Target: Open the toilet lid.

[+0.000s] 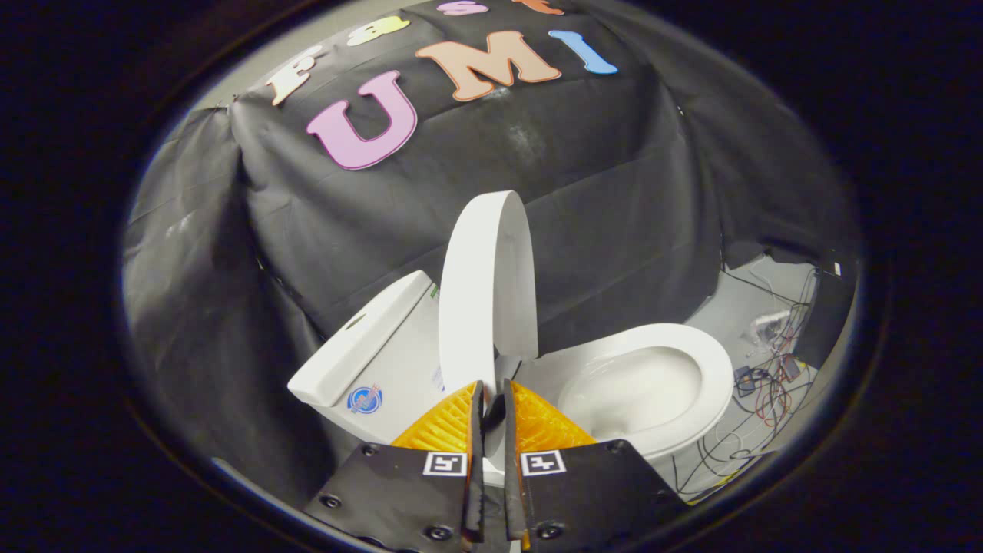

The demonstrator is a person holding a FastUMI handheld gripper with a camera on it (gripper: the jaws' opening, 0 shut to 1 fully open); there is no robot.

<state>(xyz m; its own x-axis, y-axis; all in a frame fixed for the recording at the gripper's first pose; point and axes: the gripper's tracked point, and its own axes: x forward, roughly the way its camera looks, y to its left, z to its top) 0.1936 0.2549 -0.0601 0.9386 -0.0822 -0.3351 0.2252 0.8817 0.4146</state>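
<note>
toilet lid [485, 296] stands raised, close to upright, seen nearly edge-on, its lower end at the hinge between tank and bowl. its white face curves up to a rounded top set against the black cloth wall [607, 192].

gripper [492, 393] sits just below the lid's lower edge. the two fingers are drawn close together with only a thin gap between them, and the lid's bottom rim runs down into that gap. whether both pads actually press on the rim i cannot tell; the contact is hidden by the fingers themselves.

toilet seat [710, 369] lies down on the bowl, to the right of the lid, the bowl's white inside [637, 388] open to view. tank [361, 346] lies to the left of the lid, its flat cover tilted in this view, a small round blue sticker [364, 399] on its side.

beyond the bowl, on a pale floor [737, 307], a tangle of thin wires [772, 369], red and black among them, lies by a dark box [833, 303]. the black cloth wall drapes behind and round the left side of the toilet.
</note>
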